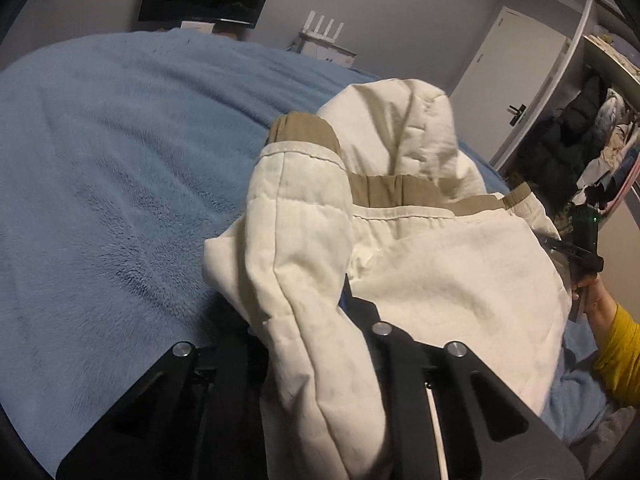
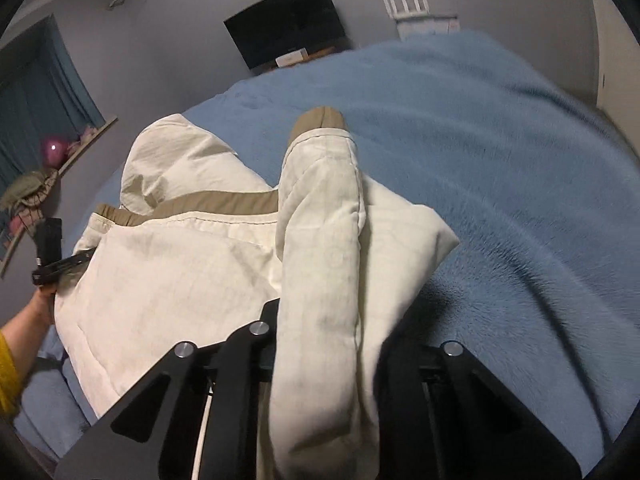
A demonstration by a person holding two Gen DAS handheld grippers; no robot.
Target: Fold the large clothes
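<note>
The cream jacket with tan trim is spread on the blue fleece blanket that covers the bed, its hood bunched at the far end. One sleeve is gripped between the fingers of the left gripper, whose jaws are closed on the padded cloth. The other sleeve is likewise clamped by the right gripper, and its tan cuff is pointed away across the blanket.
</note>
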